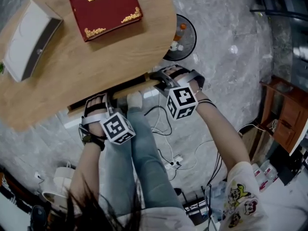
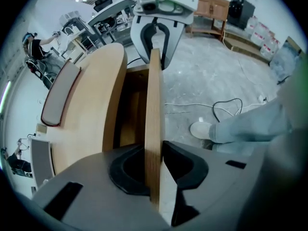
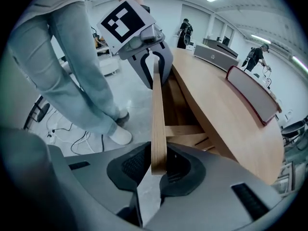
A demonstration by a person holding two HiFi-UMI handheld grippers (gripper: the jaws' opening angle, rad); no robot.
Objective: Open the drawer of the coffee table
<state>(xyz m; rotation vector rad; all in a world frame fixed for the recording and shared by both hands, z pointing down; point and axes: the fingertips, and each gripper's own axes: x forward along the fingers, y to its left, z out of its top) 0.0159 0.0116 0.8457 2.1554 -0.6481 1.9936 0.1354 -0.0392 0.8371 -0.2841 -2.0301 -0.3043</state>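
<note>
The red book [image 1: 103,6] on the bench [image 1: 72,66] carries a gold title, "A Treasury of World's Classics". A white and grey box [image 1: 29,40] lies near the bench's left edge and shows no writing.

The drawer [image 3: 185,129] sits under the bench's near edge, pulled out a little, with a dark gap behind it. Its front panel [image 1: 127,88] stands upright, and its long axis runs along that edge from one gripper to the other.

The left gripper [image 2: 155,170] is clenched on the panel's top edge near one end. The right gripper [image 3: 156,165] is clenched on it near the other.

On the pull side lies grey stone floor [image 1: 226,47] strewn with cables [image 1: 163,124]. The person's leg [image 1: 144,153] and white shoe [image 1: 134,100] stand just beside the panel, between the grippers.
</note>
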